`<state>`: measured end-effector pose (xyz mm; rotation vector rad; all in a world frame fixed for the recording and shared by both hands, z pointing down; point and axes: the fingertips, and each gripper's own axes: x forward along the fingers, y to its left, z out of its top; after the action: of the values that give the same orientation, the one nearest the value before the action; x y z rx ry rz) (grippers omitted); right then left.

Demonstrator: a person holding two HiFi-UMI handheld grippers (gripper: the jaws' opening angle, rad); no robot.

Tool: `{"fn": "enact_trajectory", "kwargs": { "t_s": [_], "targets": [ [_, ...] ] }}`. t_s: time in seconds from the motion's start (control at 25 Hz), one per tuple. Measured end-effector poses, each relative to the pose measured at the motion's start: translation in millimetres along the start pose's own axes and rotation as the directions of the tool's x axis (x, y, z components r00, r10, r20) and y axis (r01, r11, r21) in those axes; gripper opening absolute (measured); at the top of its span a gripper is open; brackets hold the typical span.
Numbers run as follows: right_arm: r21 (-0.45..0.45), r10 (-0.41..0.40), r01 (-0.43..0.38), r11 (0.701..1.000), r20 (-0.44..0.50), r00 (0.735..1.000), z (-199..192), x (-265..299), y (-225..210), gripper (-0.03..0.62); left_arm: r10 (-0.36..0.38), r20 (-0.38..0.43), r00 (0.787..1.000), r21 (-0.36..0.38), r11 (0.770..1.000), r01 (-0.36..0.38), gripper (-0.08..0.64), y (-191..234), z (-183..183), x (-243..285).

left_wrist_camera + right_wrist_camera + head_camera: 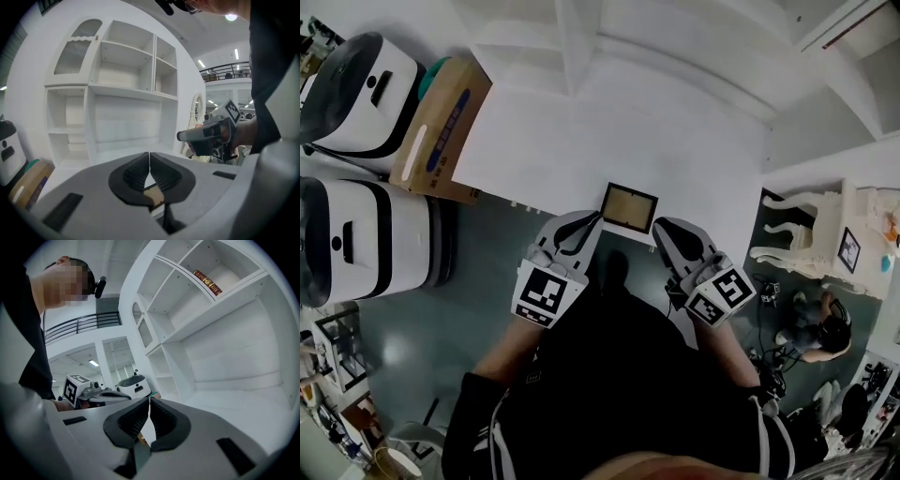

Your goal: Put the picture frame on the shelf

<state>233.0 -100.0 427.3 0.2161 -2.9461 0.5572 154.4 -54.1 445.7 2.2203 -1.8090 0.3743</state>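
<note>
White surface [544, 141] holds picture frame [629, 207], long axis left-right.

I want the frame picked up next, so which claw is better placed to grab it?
Left, narrowly. Both shut claws sit beside the picture frame, but the left claw sees more of it behind its jaws; the right claw sees only a corner.

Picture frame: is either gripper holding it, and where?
Seemingly not held: picture frame lies on the white surface; left gripper and right gripper, fingers shut, sit by its near corners.
</note>
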Motion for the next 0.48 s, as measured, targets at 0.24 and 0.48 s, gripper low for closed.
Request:
{"fn": "enact_trajectory", "kwargs": {
  "t_s": [0.24,0.48],
  "targets": [
    [0.032,-0.047,0.048,0.998,-0.032,0.998,-27,18,-30,0.021,-0.050,-0.089,0.995,-0.025,0.999,0.048,0.011,10,-42,34],
    [0.071,-0.068,0.073,0.995,-0.074,0.995,-58,25,-45,0.021,-0.074,-0.176,0.982,-0.040,0.997,0.068,0.011,13,-77,61]
  ]
}}
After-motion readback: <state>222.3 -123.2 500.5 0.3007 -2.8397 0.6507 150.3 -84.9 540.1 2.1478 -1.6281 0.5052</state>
